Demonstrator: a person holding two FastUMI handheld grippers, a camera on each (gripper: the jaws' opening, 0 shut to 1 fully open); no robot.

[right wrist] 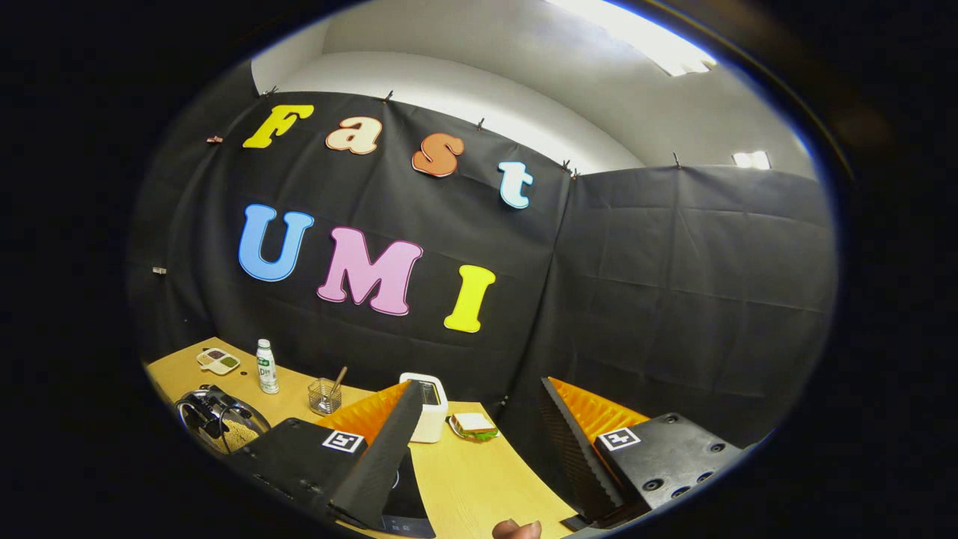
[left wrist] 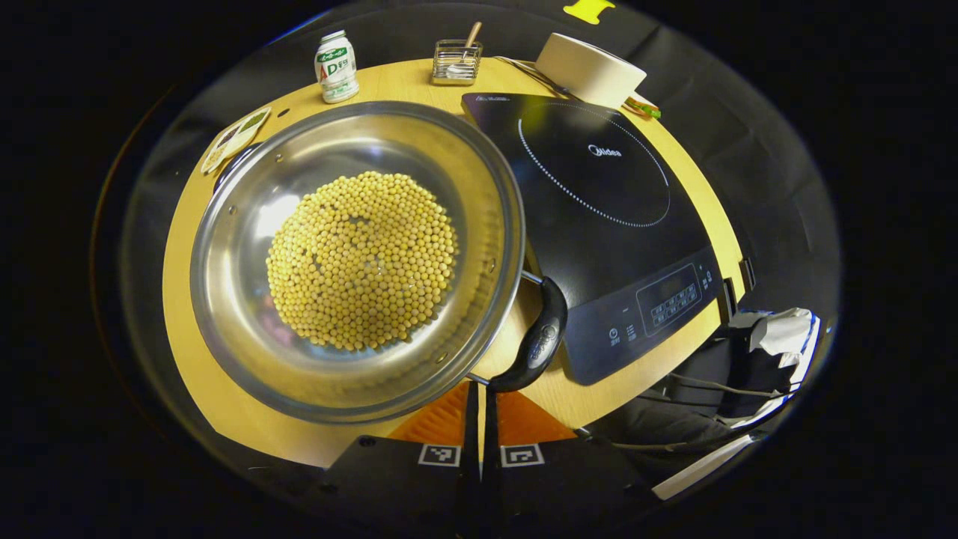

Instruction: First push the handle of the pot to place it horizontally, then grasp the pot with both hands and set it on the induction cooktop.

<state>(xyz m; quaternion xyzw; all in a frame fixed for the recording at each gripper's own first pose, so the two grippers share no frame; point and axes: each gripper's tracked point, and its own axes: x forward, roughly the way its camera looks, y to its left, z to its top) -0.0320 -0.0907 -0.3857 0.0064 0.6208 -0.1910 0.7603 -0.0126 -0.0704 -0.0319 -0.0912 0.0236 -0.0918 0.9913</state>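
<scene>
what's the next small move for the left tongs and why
Probably nudge the left tongs, which look nearly shut, forward against the near end of the pot handle. The handle runs slantwise beside the pot of beans rather than level, and the pot sits on the table, not on the induction cooktop.

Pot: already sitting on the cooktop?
No. In the left gripper view the pot of beans rests on the wooden table, beside the cooktop, whose ring is bare.

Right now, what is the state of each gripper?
Left gripper: shut, holding nothing, just below the pot handle.
Right gripper: open, holding nothing.
</scene>
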